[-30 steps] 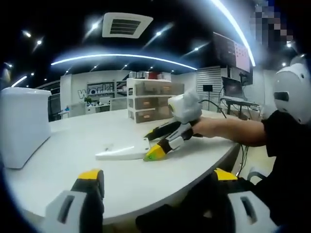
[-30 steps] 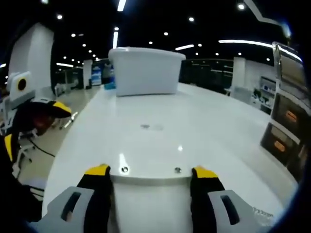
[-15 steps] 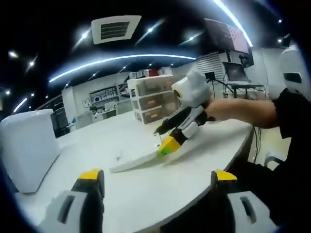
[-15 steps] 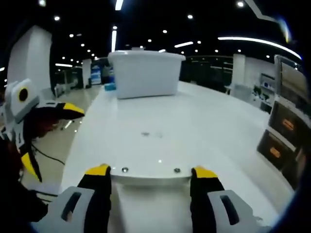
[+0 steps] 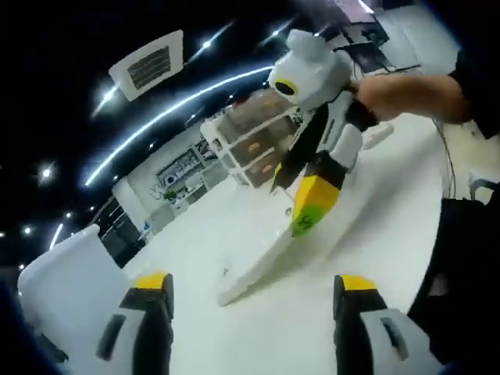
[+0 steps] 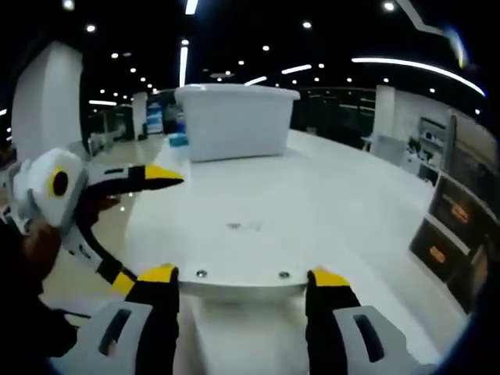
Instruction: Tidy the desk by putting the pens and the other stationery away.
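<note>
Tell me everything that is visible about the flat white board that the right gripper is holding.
The flat white board is thin, rigid and smooth, perhaps plastic, with a rounded far edge bearing two small screw-like dots, seen in the right gripper view. The right gripper clamps one end between its yellow-tipped jaws. In the left gripper view the board is tilted: the held end is raised, the other end low at the white table, though contact there cannot be told. Nothing lies on it.
</note>
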A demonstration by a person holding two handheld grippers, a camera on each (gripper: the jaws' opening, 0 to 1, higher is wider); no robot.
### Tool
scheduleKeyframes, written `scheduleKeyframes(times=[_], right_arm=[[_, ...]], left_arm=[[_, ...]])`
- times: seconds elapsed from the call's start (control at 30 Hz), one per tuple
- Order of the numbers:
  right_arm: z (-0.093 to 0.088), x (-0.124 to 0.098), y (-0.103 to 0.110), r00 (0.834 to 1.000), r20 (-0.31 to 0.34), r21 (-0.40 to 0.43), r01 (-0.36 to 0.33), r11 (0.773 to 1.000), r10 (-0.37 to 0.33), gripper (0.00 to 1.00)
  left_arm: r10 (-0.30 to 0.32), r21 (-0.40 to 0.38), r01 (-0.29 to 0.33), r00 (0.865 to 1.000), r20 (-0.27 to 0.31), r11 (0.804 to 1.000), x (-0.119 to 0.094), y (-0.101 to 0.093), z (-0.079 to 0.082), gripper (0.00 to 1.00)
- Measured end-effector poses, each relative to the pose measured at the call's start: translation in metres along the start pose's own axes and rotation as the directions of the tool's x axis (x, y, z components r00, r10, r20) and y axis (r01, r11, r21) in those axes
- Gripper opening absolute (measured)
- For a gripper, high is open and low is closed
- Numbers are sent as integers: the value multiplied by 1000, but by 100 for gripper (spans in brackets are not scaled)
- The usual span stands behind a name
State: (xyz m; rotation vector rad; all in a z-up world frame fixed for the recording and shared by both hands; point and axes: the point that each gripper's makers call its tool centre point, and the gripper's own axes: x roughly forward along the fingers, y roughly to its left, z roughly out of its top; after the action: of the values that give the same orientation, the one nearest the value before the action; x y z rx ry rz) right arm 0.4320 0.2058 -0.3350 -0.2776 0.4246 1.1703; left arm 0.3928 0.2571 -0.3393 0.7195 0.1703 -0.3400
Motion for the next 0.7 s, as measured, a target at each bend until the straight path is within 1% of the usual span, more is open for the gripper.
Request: scheduleKeyframes(times=[0.03, 0.07, 0.13, 0.2, 0.33, 0.4, 0.43, 0.47, 0.53, 0.7], right_arm=[[1, 0, 0, 1000, 0, 1, 0, 1000, 0, 61], [1, 0, 0, 1000, 1, 1, 1, 1000, -1, 61], [3, -1, 0, 1000, 1, 1, 1, 1000, -1, 61], [4, -2, 0, 1000, 2, 1, 1, 1000, -1, 61], [6, -3, 0, 1000, 1, 4, -1, 1000, 1, 61], [7, -4, 1, 1000, 2, 4, -2, 1000, 2, 61], [7, -4, 1, 1000, 2, 4, -2, 1000, 2, 61], [7, -4, 1, 1000, 3, 4, -3, 1000, 3, 61], [6, -5, 2, 1000, 2, 4, -4, 1000, 4, 61], [8, -7, 2, 1000, 7, 7, -3, 1000, 3, 61]], left_arm=[[1, 14, -1, 1000, 20, 1000, 3, 0, 4, 80], [18, 19, -18, 1000, 24, 1000, 7, 0, 6, 80], [29, 63, -31, 999, 33, 998, 13, 2, 9, 79], [31, 108, -34, 999, 29, 994, 19, 3, 11, 74], [21, 145, -29, 998, 53, 989, 28, 0, 16, 64], [31, 214, -42, 998, 54, 976, 32, 1, 16, 57], [36, 251, -50, 997, 63, 967, 33, 1, 17, 53], [44, 279, -64, 996, 77, 958, 34, 2, 19, 46], [46, 295, -66, 996, 73, 953, 35, 2, 17, 38], [37, 340, -58, 997, 68, 939, 39, -2, 15, 31]])
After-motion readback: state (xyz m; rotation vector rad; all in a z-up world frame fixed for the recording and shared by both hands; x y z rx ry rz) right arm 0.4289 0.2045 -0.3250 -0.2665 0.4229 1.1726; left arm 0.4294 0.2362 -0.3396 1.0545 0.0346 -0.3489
